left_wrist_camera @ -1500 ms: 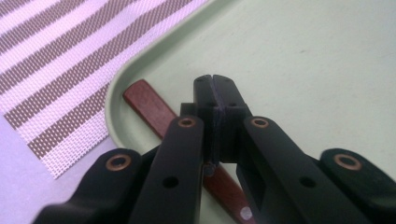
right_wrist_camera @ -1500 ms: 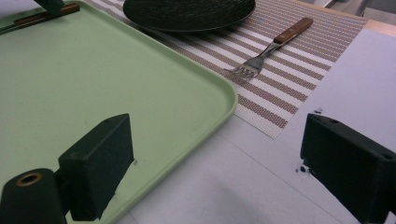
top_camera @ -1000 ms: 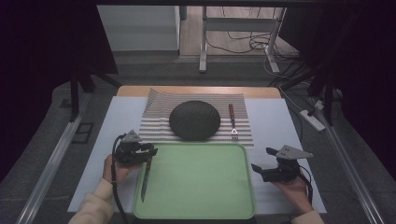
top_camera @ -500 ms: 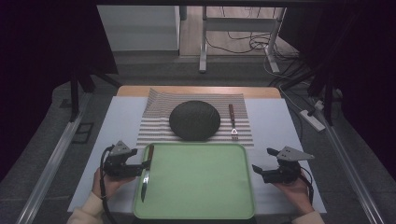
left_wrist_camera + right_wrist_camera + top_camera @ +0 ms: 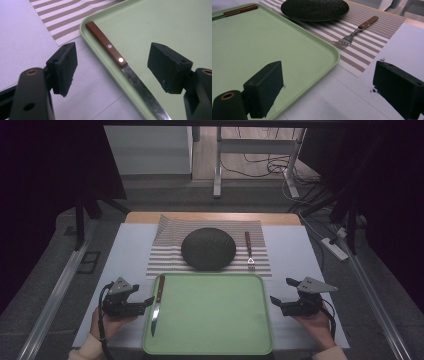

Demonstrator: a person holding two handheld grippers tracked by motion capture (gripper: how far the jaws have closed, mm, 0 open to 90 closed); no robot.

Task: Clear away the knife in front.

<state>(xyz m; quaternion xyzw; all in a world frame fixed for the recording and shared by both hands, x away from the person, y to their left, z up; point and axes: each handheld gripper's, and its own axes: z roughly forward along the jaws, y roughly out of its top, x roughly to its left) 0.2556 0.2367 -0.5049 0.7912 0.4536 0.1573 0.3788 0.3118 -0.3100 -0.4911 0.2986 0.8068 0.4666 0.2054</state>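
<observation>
A green tray (image 5: 215, 320) lies at the table's near edge. A wooden-handled knife (image 5: 156, 304) rests along its left rim, blade toward me; the knife (image 5: 117, 60) lies between my left jaws but untouched. My left gripper (image 5: 146, 301) is open beside the tray's left side. My right gripper (image 5: 275, 300) is open at the tray's right side, empty. Behind the tray a black plate (image 5: 208, 248) sits on a striped placemat (image 5: 170, 240), with a fork (image 5: 248, 250) to its right. In the right gripper view the plate (image 5: 314, 10) and fork (image 5: 359, 30) are ahead.
A white sheet (image 5: 295, 255) covers the tabletop under the placemat and tray. Metal rails (image 5: 55, 295) run along both sides of the table. A power strip (image 5: 334, 248) and cables lie on the floor at the right.
My left gripper has drawn back toward me and to the left, away from the knife, which stays on the tray's left rim. The right gripper has barely moved.
</observation>
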